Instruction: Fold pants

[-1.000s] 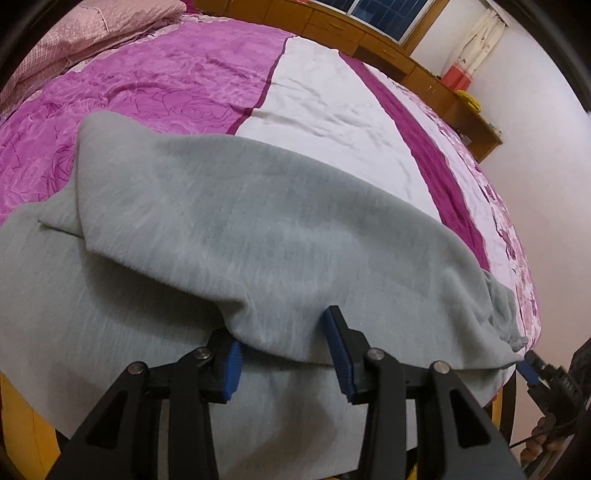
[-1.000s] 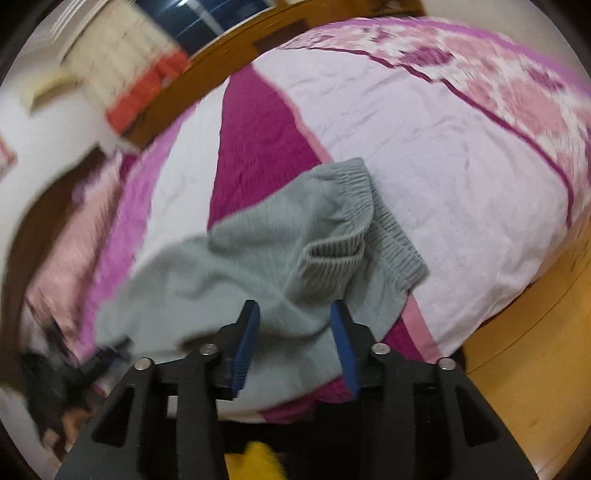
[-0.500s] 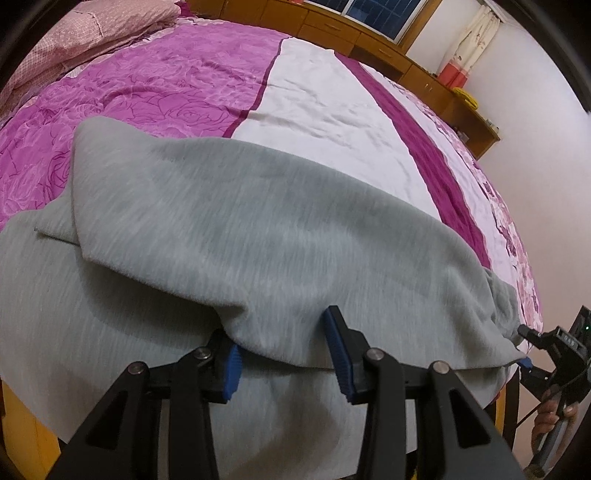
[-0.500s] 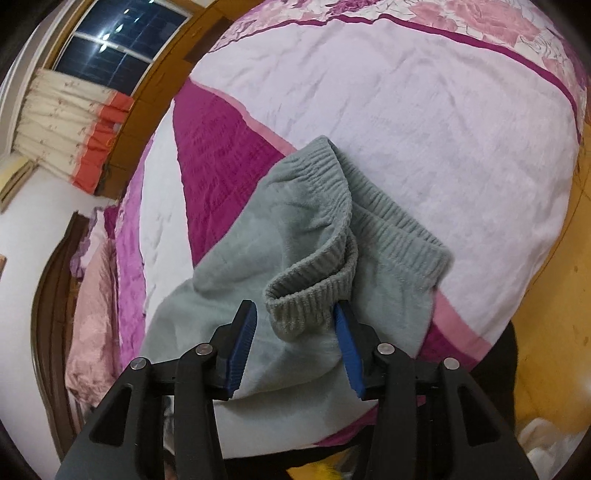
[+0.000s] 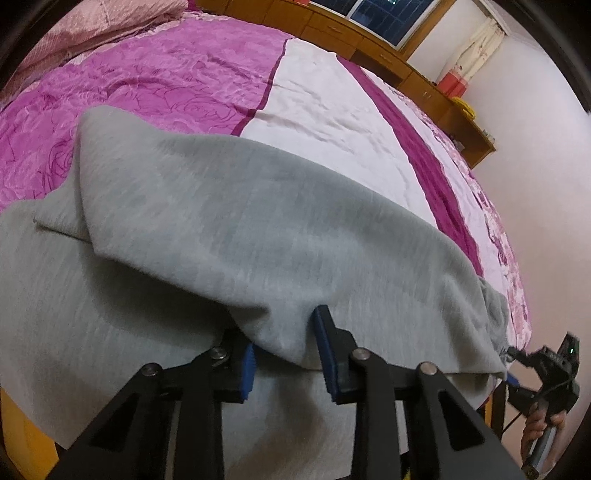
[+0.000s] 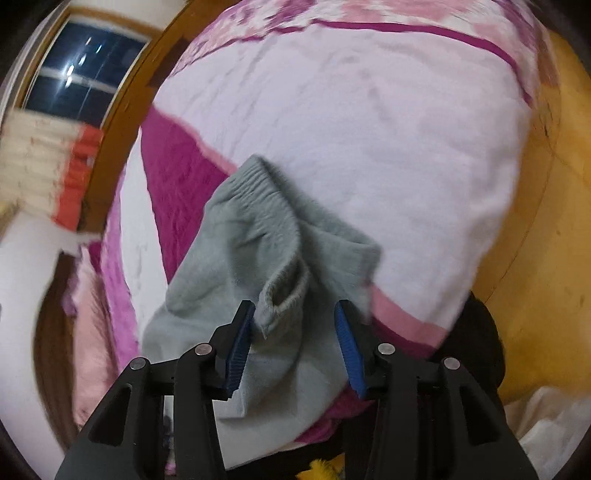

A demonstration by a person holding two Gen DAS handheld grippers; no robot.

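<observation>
Grey knit pants [image 5: 229, 206] lie on the bed, one leg folded over the other. My left gripper [image 5: 286, 354] is open, its blue pads on either side of the folded leg's near edge. In the right wrist view the pants' ribbed cuffs [image 6: 280, 236] lie at the bed's corner. My right gripper [image 6: 295, 350] is open, with a curled cuff edge between its pads. The right gripper also shows at the far right of the left wrist view [image 5: 511, 367], at the cuff end.
The bed has a magenta and white quilt [image 5: 332, 110] and a pink pillow [image 5: 92, 26] at the back left. Wooden cabinets [image 5: 369, 44] run along the far wall under a window. The bed's edge and a yellow-brown floor [image 6: 535, 277] lie to the right.
The right gripper has moved in over the cuffs and its pads now stand wider apart. The left gripper has held its place at the folded edge.
</observation>
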